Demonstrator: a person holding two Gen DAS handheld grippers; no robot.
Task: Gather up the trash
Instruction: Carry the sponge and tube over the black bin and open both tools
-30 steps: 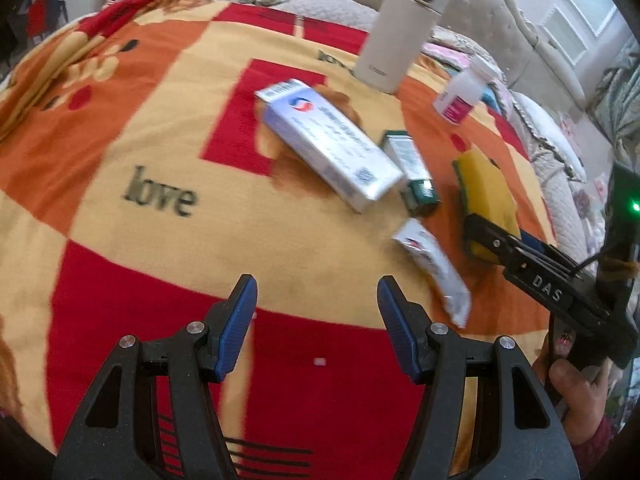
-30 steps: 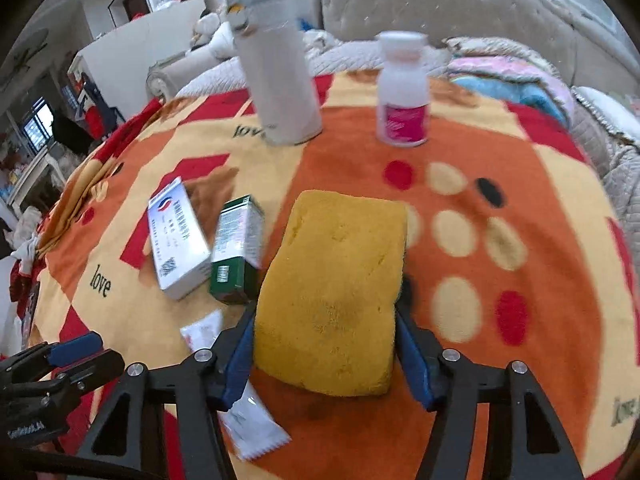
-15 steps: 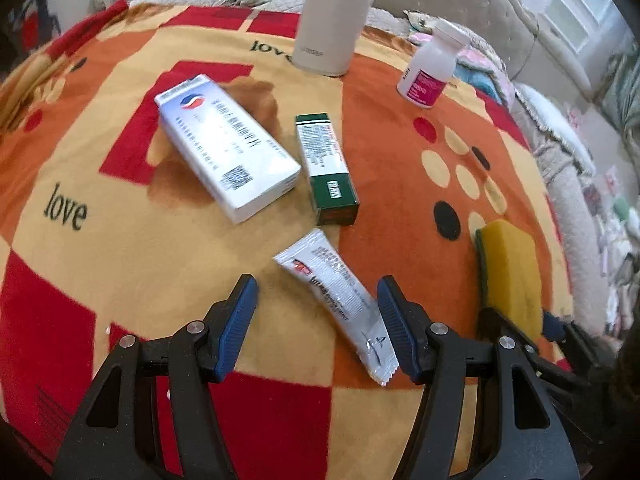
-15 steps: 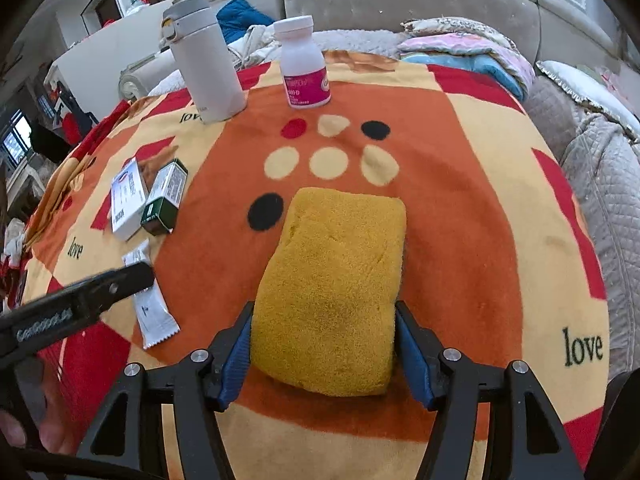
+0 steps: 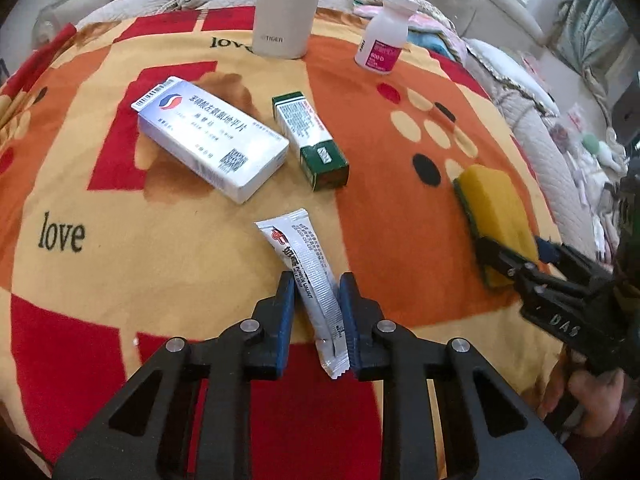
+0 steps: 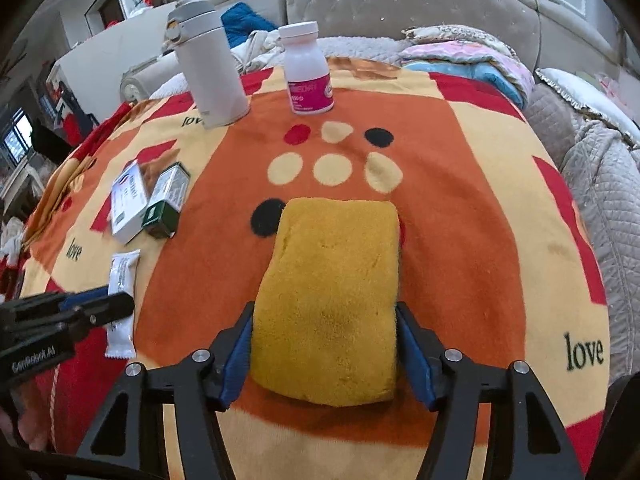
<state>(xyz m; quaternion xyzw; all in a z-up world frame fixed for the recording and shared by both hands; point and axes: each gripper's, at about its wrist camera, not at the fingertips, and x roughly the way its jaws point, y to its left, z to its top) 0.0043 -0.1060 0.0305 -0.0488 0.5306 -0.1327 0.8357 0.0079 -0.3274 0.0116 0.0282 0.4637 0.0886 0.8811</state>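
Two tools working: left tool (image 5: 316,312) closing lengthwise around sachet (image 5: 308,276); right tool (image 6: 324,356) clamping sponge (image 6: 332,300), jaws apart.

The blanket (image 5: 100,208) is red, orange and cream with dots; the sponge (image 6: 332,300) yellow; the sachet (image 5: 308,272) silver-white; one box (image 5: 310,140) green and white.

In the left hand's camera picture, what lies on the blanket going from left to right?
White medicine box → silver sachet between the left tongs, which have just been closing → green carton → pink-label pill bottle → yellow sponge.
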